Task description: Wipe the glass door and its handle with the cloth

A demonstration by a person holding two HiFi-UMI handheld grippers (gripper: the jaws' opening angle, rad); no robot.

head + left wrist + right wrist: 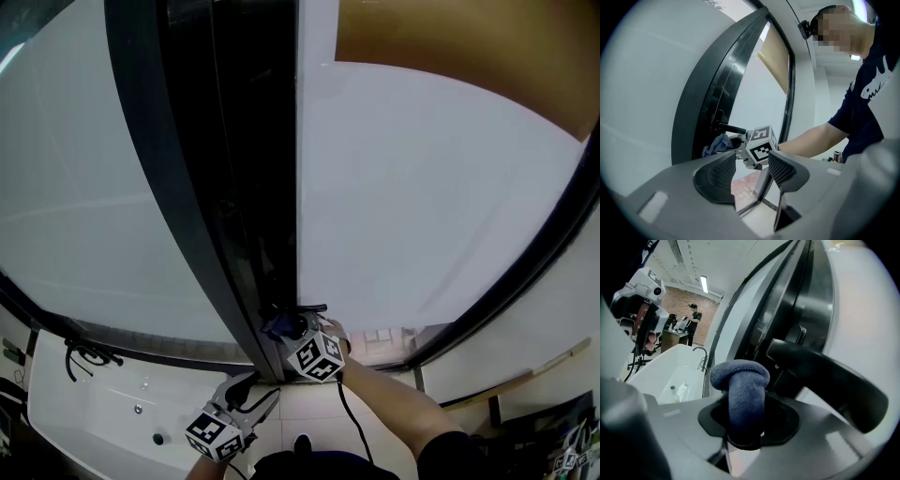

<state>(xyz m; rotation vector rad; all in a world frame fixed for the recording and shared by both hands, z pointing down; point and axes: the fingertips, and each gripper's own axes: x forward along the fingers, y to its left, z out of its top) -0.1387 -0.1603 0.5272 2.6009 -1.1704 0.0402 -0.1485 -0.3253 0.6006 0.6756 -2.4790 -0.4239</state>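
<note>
the right tongs (745, 422) squeeze the blue cloth (742, 385) and hold it right by the black handle (820, 376) of the glass door (422, 187). the left tongs (749, 171) are wide apart with nothing in them, lower down

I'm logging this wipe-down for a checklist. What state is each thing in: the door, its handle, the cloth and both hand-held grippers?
glass door: upright; open or latched, cannot tell.
door handle: black lever, lying level.
cloth: blue, bunched, close beside the handle; contact unclear.
right hand-held gripper: shut on the cloth.
left hand-held gripper: jaws apart, empty.
</note>
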